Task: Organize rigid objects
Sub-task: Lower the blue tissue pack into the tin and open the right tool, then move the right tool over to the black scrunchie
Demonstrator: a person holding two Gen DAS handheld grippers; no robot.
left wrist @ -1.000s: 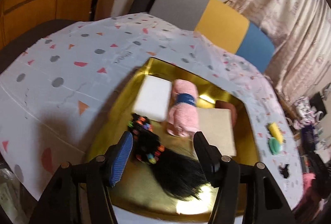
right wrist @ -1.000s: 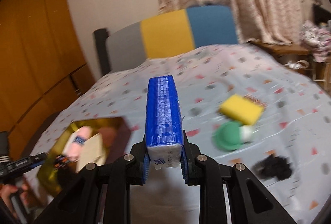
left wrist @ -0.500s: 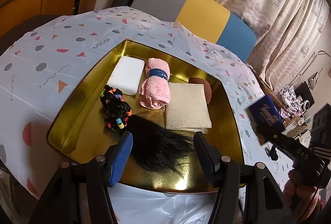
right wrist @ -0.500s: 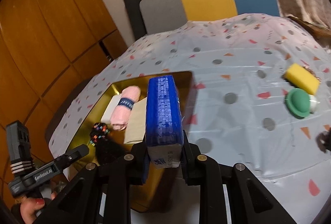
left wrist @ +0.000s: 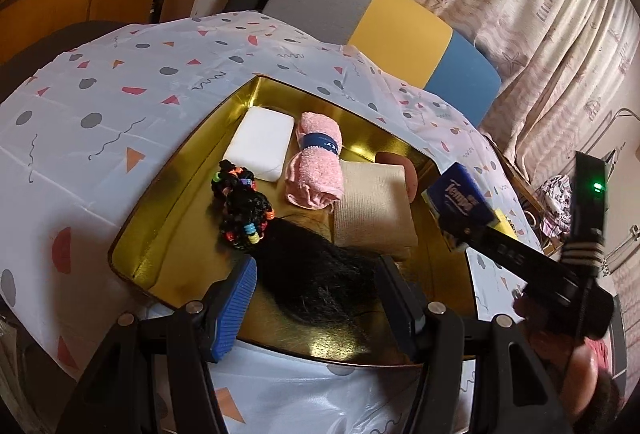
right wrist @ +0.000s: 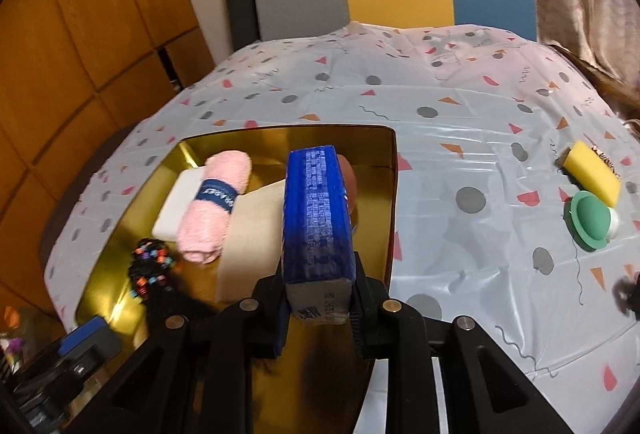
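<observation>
Right gripper (right wrist: 319, 308) clamped on the blue tissue pack (right wrist: 318, 218), now swung in from over the tablecloth (right wrist: 460, 121) to above the right side of the gold tray (right wrist: 390, 193). Placement looking close, then; free tray floor just below the pack.

Left gripper (left wrist: 316, 298) open and empty, hovering over the tray's near edge, little changed.

Inside the tray, nearest first: black hairpiece (left wrist: 316, 274), beaded hair ties (left wrist: 240, 205), folded beige cloth (left wrist: 372, 205), pink rolled towel (left wrist: 316, 161), white block (left wrist: 260, 141), brown rounded item (left wrist: 400, 169) at the far right, mostly hidden.

Further out on the cloth: yellow sponge (right wrist: 592, 171) and green lid (right wrist: 590, 222), not yet tidied.
</observation>
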